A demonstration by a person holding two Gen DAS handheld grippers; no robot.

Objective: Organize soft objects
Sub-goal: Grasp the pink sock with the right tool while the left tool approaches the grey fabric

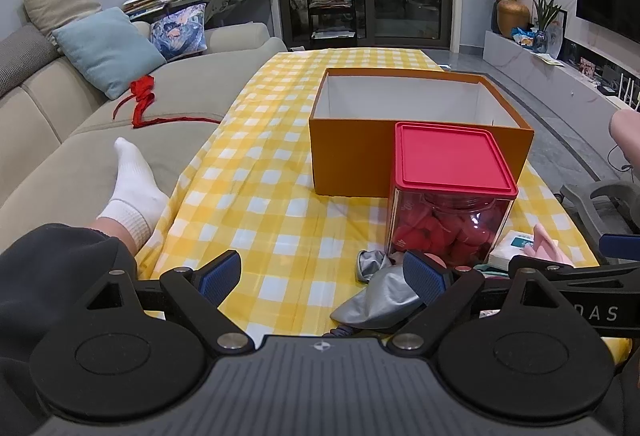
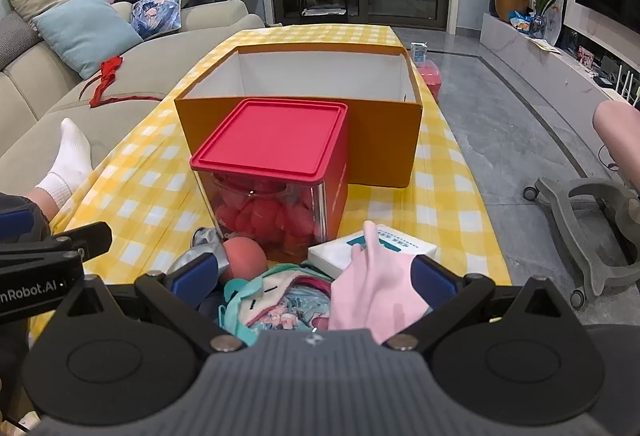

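Note:
An open orange box [image 1: 352,151] [image 2: 384,143] stands empty on the yellow checked table. In front of it is a clear jar with a red lid [image 1: 452,159] [image 2: 272,139], full of red pieces. Soft items lie near the front edge: a silver cloth [image 1: 376,296] [image 2: 206,242], a pink cloth [image 2: 372,284] [image 1: 546,246], a teal patterned pouch [image 2: 276,300] and a peach ball [image 2: 244,256]. My left gripper [image 1: 322,278] is open, its right finger by the silver cloth. My right gripper [image 2: 314,276] is open over the pouch and pink cloth.
A white booklet [image 2: 376,246] lies right of the jar. A grey sofa [image 1: 80,123] with cushions, a red ribbon [image 1: 142,101] and a socked foot [image 1: 132,187] is at the left. A chair base [image 2: 588,220] stands on the floor at the right.

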